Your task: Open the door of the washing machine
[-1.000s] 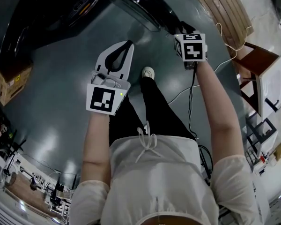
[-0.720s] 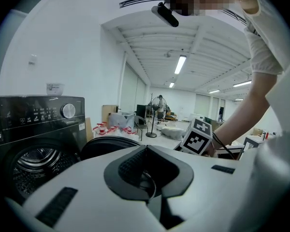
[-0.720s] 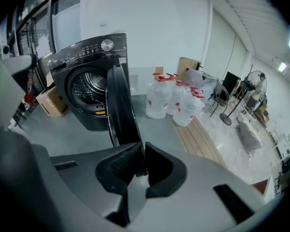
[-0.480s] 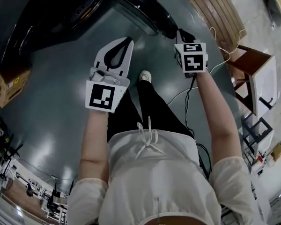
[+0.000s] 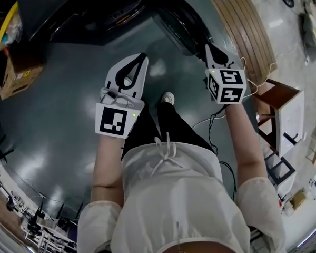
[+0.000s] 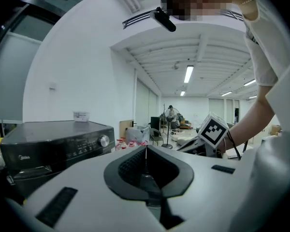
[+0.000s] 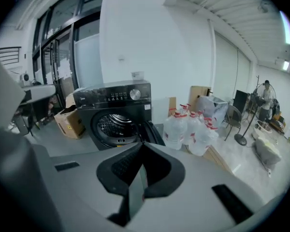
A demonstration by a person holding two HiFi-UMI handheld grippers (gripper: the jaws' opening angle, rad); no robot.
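Washing machine [image 7: 117,111]: black front-loader on the grey floor [image 5: 63,115]. Its door [image 7: 153,132] already stands swung out at the 3 o'clock side of the drum opening [image 7: 112,127], which shows bare.

Right gripper [image 7: 141,146]: jaws pressed together, nothing between the pads, nothing held. In the right gripper view the drum opening sits at 11 o'clock from the jaw tips and the door edge at 12 to 1 o'clock. Both are well apart from the tips, no contact.

Left gripper [image 6: 146,151]: jaws closed to a thin seam, empty. In the left gripper view the machine [image 6: 53,146] is off at 9 o'clock from the tips, only its top and control panel with the knob showing. The door is not visible there. The right gripper's marker cube [image 6: 213,131] is at 2 o'clock.

Head view: the left gripper [image 5: 142,58] and the right gripper [image 5: 208,47] are both held out ahead of the person. The machine [image 5: 110,12] is at 11 o'clock from the left tips, and the open door [image 5: 180,24] at 10 to 11 o'clock from the right tips, near but not touching.

Other: water bottles [image 7: 191,127] at 3 o'clock of the machine, cardboard box [image 7: 70,122] at its 9 o'clock, small white box [image 7: 137,75] on its top.
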